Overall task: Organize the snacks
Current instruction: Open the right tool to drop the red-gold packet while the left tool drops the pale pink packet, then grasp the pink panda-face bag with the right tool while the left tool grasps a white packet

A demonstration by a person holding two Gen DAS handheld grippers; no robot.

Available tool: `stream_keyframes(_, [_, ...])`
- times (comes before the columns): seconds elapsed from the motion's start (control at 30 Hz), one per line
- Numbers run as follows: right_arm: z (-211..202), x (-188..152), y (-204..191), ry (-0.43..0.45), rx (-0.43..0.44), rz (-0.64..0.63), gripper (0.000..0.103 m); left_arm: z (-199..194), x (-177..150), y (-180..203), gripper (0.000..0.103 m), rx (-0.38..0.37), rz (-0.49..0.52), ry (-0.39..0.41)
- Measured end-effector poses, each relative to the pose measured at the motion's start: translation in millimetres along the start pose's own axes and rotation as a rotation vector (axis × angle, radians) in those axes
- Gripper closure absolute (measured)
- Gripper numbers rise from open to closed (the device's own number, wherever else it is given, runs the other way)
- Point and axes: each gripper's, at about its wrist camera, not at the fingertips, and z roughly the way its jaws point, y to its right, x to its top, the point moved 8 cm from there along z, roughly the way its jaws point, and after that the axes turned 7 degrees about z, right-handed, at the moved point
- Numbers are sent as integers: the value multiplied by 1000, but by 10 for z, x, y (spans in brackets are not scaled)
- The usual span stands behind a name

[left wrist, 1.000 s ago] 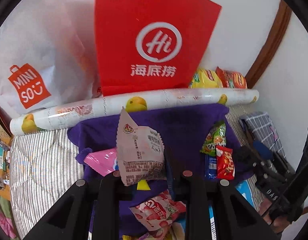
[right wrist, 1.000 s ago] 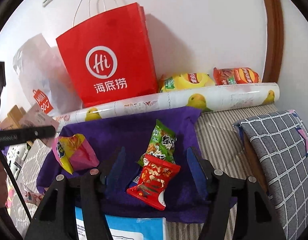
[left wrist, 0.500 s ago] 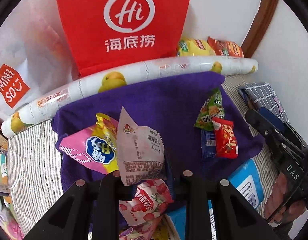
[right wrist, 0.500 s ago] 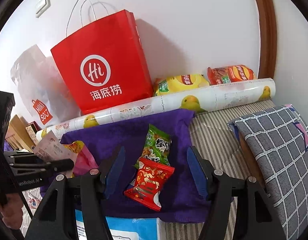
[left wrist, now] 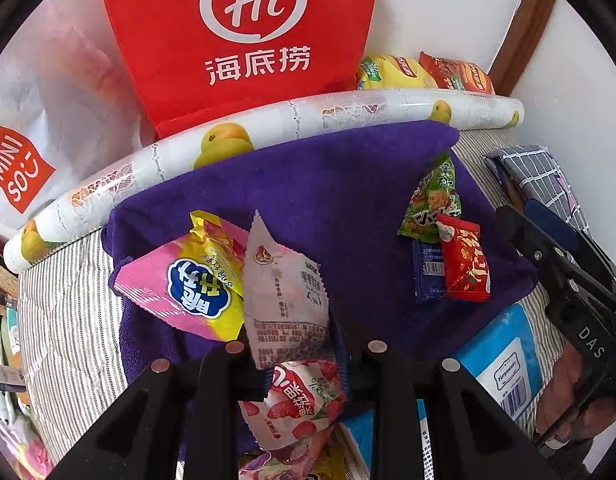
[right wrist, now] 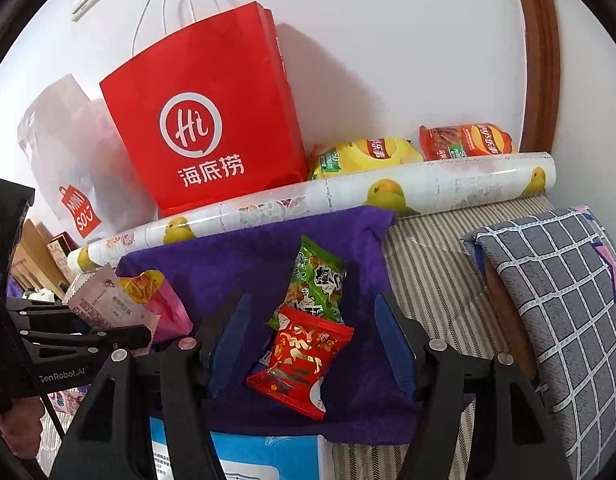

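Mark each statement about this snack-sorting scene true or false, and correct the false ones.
1. The left claw grips a pale pink printed sachet. True.
2. The right claw is shut on the red foil snack packet. False: it is open, with the packet lying between its fingers.
3. The green foil snack packet lies on the purple towel. True.
4. The red paper carrier bag lies flat. False: it stands upright against the wall.

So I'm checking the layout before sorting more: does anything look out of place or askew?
Mostly the small pile on the purple towel: the red packet lies tilted across the green packet, with a blue packet partly under both. The left tool holds a pale packet upright. Nothing looks spilled or torn.
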Motion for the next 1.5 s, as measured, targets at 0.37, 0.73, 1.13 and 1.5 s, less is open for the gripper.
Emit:
stream_keyframes(0.37, [46, -19, 29, -9, -9, 3, 39, -190, 76, -84, 57, -31, -46, 48])
stream_keyframes(0.73, [23, -78, -62, -14, 36, 16, 39, -570, 139, -105, 49, -100, -69, 145])
stream_keyframes(1.13, [-455, -358, 2, -37, -26, 23, 39, -1043, 152, -81, 48, -144, -56, 246])
stream_keyframes(1.5, [-1020, -825, 159, -85, -37, 94, 39, -1393, 124, -6, 42, -165, -26, 318])
